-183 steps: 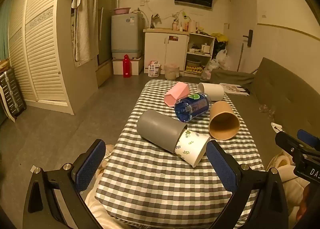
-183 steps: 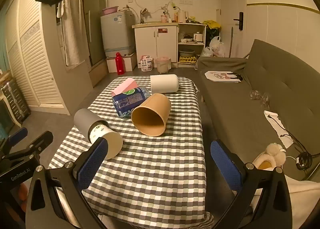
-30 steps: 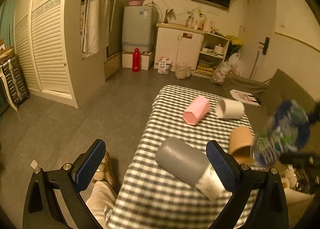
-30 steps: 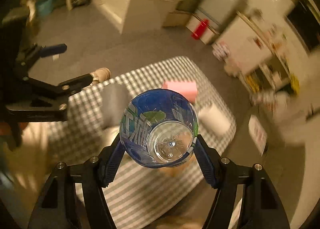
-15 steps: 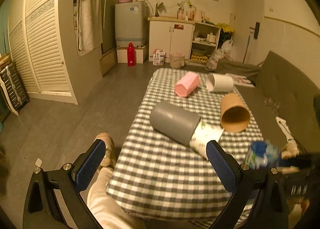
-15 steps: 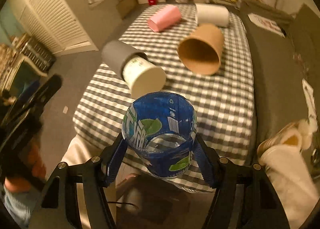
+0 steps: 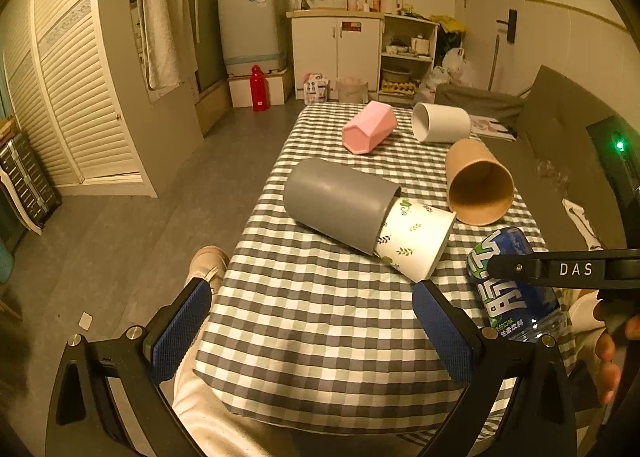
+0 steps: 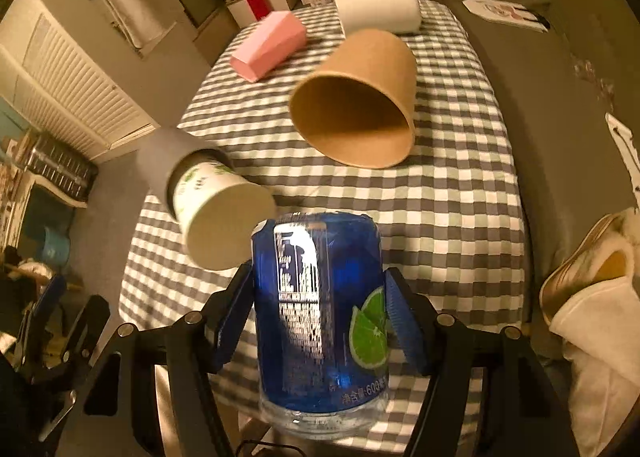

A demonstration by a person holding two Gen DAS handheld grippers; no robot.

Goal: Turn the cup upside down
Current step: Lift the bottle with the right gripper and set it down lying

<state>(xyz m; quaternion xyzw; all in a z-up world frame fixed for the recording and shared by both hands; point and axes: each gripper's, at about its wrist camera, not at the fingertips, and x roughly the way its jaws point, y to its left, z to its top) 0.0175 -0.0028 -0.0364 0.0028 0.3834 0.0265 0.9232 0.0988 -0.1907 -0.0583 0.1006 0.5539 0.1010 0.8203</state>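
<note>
The blue-labelled clear plastic cup [image 8: 320, 317] is clamped between the fingers of my right gripper [image 8: 318, 285]. In the left wrist view the same blue cup [image 7: 508, 289] stands nearly upright, slightly tilted, over the table's front right corner. Its rounded blue end is up and its clear end is down. I cannot tell whether it touches the checked tablecloth [image 7: 320, 317]. The right gripper [image 7: 560, 269] reaches in from the right, a hand behind it. My left gripper [image 7: 312, 321] hangs open over the table's front edge, holding nothing.
Lying on their sides are a grey cup [image 7: 340, 203] with a leaf-print paper cup [image 7: 416, 237] stuck in its mouth, a brown paper cup [image 7: 478, 185], a pink hexagonal cup [image 7: 368, 127] and a white cup [image 7: 440, 123]. A sofa [image 7: 560, 129] runs along the right.
The right gripper picked the blue cup up from among the others, swung it through the air while turning it, and has brought it down to the table's front right corner. The left gripper stayed open.
</note>
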